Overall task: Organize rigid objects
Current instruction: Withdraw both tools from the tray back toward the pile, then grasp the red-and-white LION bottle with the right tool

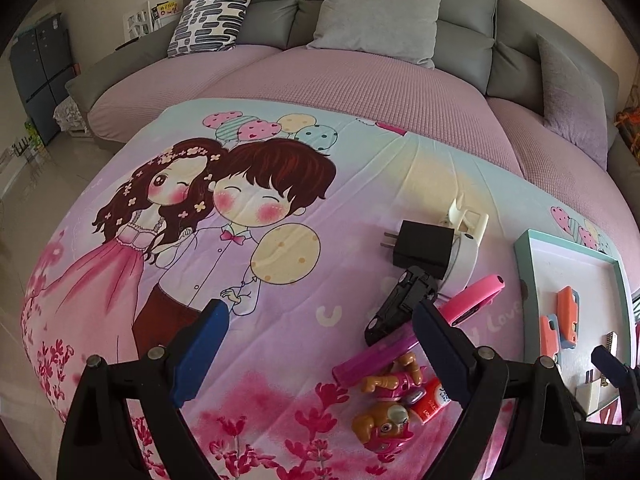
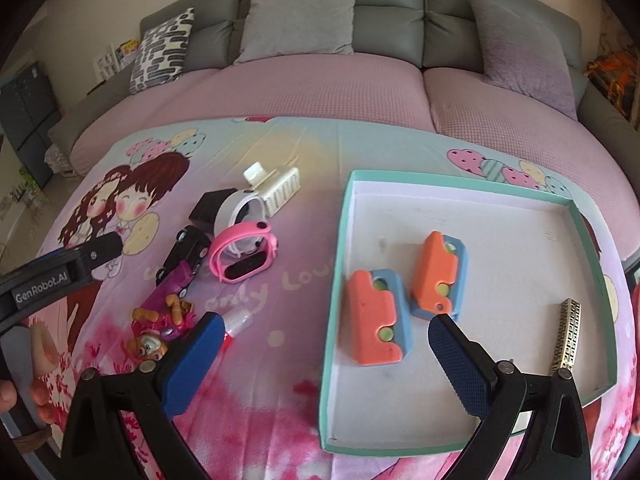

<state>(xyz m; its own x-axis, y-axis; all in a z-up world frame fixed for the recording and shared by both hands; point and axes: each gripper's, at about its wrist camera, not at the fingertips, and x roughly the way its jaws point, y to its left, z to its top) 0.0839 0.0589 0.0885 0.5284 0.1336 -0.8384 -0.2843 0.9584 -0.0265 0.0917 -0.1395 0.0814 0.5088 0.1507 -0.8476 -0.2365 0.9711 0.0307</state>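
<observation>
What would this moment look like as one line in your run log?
left gripper: open, empty | right gripper: open, empty | tray: two orange-blue blocks, metal strip | outside: pink watch, black charger

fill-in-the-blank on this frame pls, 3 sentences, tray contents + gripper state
1. The tray holds ____ orange-and-blue toys.
2. Both the left gripper and the right gripper have their jaws ____.
3. The pink watch lies ____ the tray, on the cartoon blanket.

Missing words: two; open; outside
</observation>
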